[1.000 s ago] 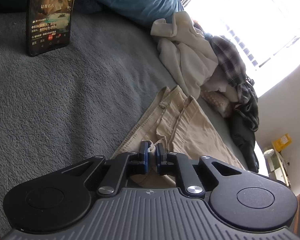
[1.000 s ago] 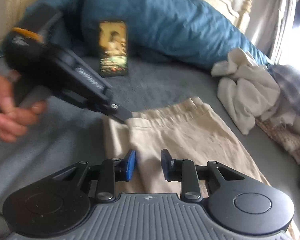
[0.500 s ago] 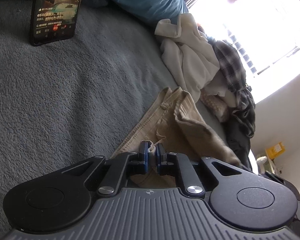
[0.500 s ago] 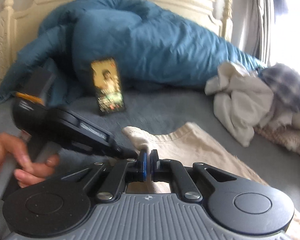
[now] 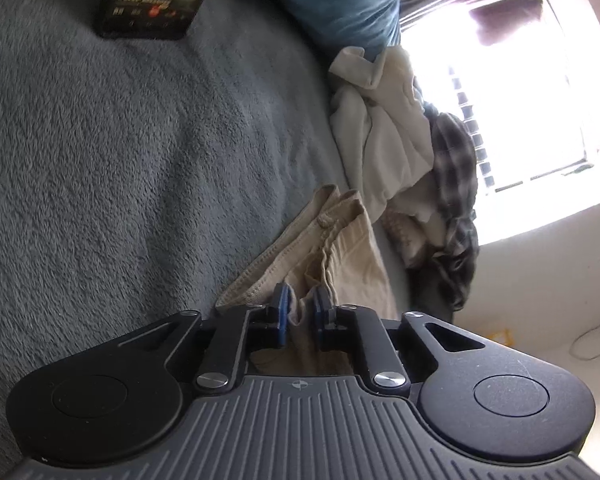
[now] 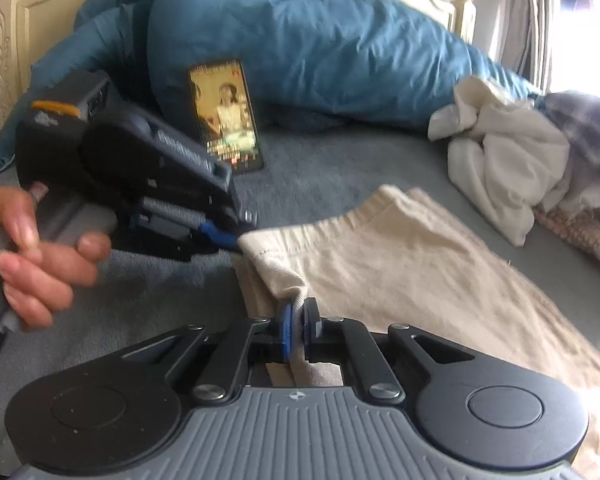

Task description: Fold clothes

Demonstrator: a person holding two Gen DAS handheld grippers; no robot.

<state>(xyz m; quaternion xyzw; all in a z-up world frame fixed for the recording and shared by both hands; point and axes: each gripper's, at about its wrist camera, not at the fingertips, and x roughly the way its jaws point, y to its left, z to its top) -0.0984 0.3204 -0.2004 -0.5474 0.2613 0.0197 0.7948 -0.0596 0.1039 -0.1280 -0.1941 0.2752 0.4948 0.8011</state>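
Observation:
Beige trousers point(image 6: 400, 264) lie on the grey fleece blanket point(image 5: 120, 160), waistband toward the pillows. My right gripper point(image 6: 298, 326) pinches a raised fold of their near edge; its jaws are opening, the cloth still pressed between the blue pads. My left gripper point(image 5: 300, 310) has the trousers point(image 5: 352, 264) bunched between its pads at the waistband corner, and its jaws are opening too. In the right wrist view, the left gripper point(image 6: 220, 238) sits at the lifted corner, held by a person's hand point(image 6: 32, 264).
A phone point(image 6: 224, 116) with a lit screen leans against the blue duvet point(image 6: 320, 40). A pile of white and plaid clothes point(image 6: 512, 160) lies at the right by the bright window. A cream headboard point(image 6: 4, 40) stands behind.
My right gripper went from open over the trousers to shut on a fold of their edge. The left gripper rolled and sank a little, and its pads now stand slightly wider.

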